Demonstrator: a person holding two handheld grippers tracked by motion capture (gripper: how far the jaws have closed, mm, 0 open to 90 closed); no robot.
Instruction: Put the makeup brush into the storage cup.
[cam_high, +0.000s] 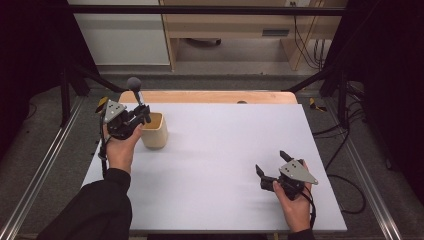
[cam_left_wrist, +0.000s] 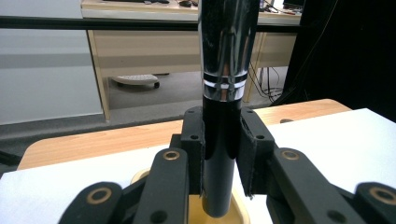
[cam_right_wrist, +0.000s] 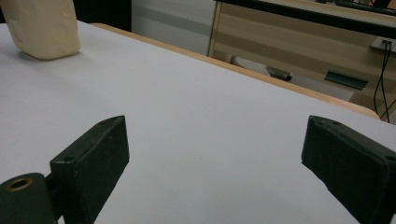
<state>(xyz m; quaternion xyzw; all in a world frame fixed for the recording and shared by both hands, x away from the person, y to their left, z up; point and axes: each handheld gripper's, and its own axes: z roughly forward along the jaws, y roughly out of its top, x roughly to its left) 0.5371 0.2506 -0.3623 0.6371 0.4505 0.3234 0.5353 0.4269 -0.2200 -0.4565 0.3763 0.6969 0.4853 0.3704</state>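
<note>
A brush (cam_high: 139, 99) with a black handle, a chrome collar and a grey tuft on top stands upright in my left gripper (cam_high: 145, 116), which is shut on the handle. In the left gripper view the pads (cam_left_wrist: 246, 154) press both sides of the handle (cam_left_wrist: 219, 158), and its lower end hangs at the mouth of a cream cup (cam_left_wrist: 240, 212). The cup (cam_high: 154, 131) stands at the table's left, just right of that hand. At the front right my right gripper (cam_high: 271, 161) rests low over the white table top (cam_high: 225, 150), open with nothing between its fingers (cam_right_wrist: 93, 154).
A strip of bare wood (cam_high: 210, 96) runs along the table's far edge. Black frame posts (cam_high: 65, 90) stand at both sides, with cables (cam_high: 345, 145) on the floor at the right. Desks and a white cabinet (cam_high: 120, 35) stand beyond.
</note>
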